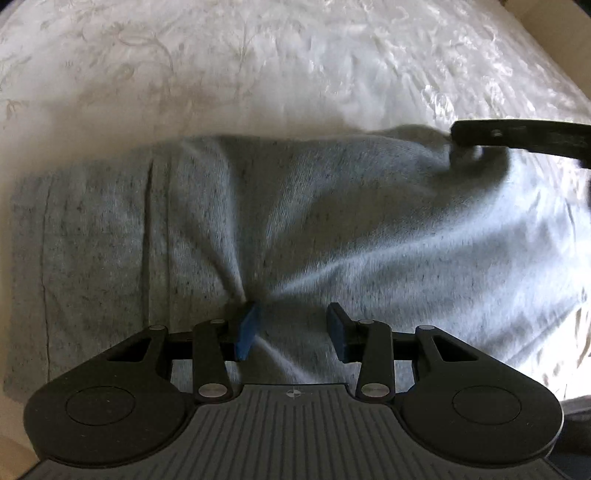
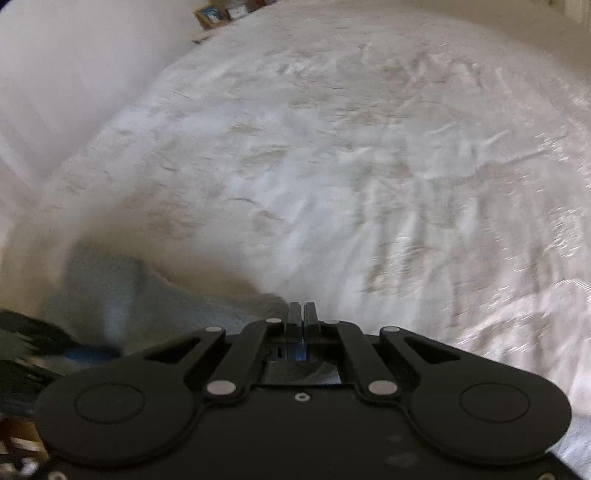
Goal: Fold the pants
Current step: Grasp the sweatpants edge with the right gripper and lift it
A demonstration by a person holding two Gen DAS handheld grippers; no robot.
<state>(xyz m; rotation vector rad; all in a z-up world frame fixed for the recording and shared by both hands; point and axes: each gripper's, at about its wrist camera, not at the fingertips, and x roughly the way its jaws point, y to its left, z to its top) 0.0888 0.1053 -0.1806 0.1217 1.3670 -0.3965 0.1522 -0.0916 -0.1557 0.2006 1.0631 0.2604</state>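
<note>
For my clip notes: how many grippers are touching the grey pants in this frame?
2. The left gripper is open, fingers pressed on the pants near their front edge. The right gripper is shut, apparently pinching the far right corner; the fabric between its fingers is mostly hidden.

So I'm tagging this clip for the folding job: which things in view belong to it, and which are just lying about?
Part of the job:
- grey pants
- left gripper, open over the cloth
- right gripper, shut on the pants' edge
- white bedspread, the folding surface

Just lying about:
- framed pictures past the far end of the bed
</note>
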